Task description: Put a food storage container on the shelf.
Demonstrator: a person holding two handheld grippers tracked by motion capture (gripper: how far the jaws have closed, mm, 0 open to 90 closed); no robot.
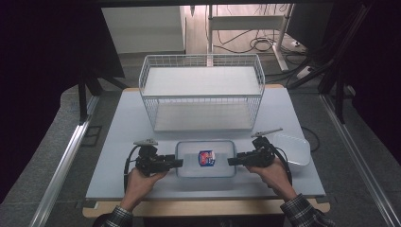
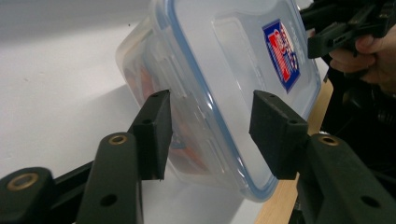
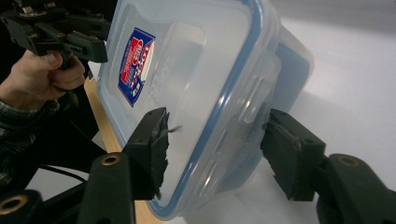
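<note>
Clear lidded container (image 1: 205,158), blue seal, red-blue label (image 1: 206,157)

High view: fixed above the person's edge of the table (image 1: 123,142), facing forward and down, far enough to take in the whole top and the wire basket (image 1: 202,92). Left gripper view: rides low on the left gripper (image 2: 210,135), very near the lidded plastic container (image 2: 224,70), facing the opposite hand. Right gripper view: mirrors it from the right gripper (image 3: 215,149). All three share the container; the camera tilt is probably a rolled wrist.
</note>
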